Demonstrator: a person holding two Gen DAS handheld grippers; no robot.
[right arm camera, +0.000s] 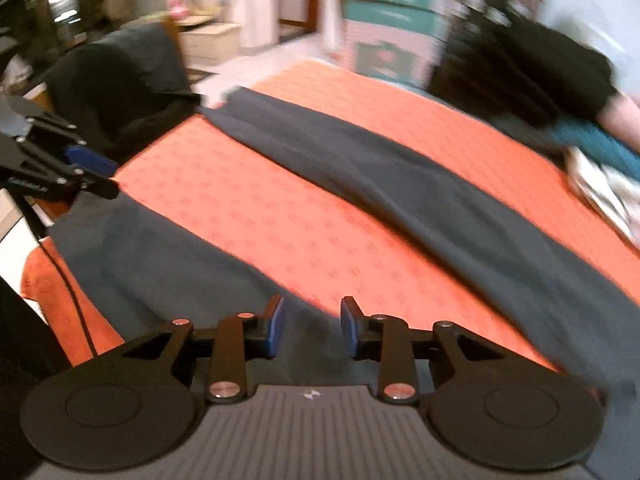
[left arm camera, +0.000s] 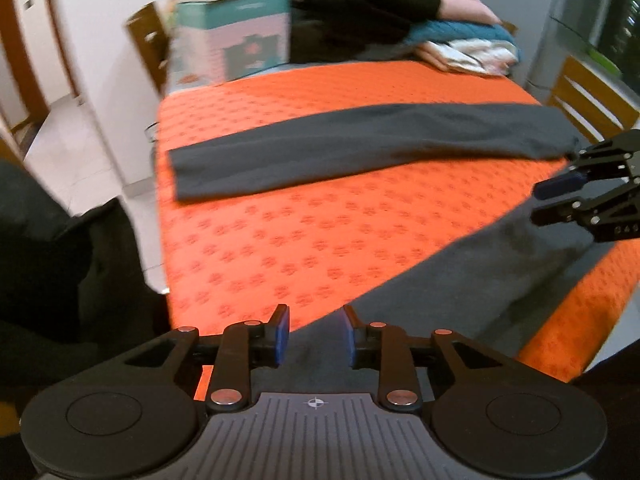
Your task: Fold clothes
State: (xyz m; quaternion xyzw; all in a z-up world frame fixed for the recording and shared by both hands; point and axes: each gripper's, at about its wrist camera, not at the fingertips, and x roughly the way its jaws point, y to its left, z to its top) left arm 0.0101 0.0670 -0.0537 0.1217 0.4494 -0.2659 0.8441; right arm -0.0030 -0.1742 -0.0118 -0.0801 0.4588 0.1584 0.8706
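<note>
Dark grey trousers [left arm camera: 360, 148] spread on the orange-covered table [left arm camera: 280, 240], legs apart in a V: one leg flat across the far side, the other running along the near edge under both tools. Left gripper [left arm camera: 314, 336] jaws partly apart, nothing pinched, cloth just below them. Right gripper [right arm camera: 312, 330] same: gap open, fabric beneath, not gripped. Looks like the layout step is done and both ends are released. My read: next is the first fold, so re-grip the near leg at hem and waist, then carry it over onto the far leg, edges lined up. Folded clothes pile [left arm camera: 464, 40] sits at the far corner, well clear
</note>
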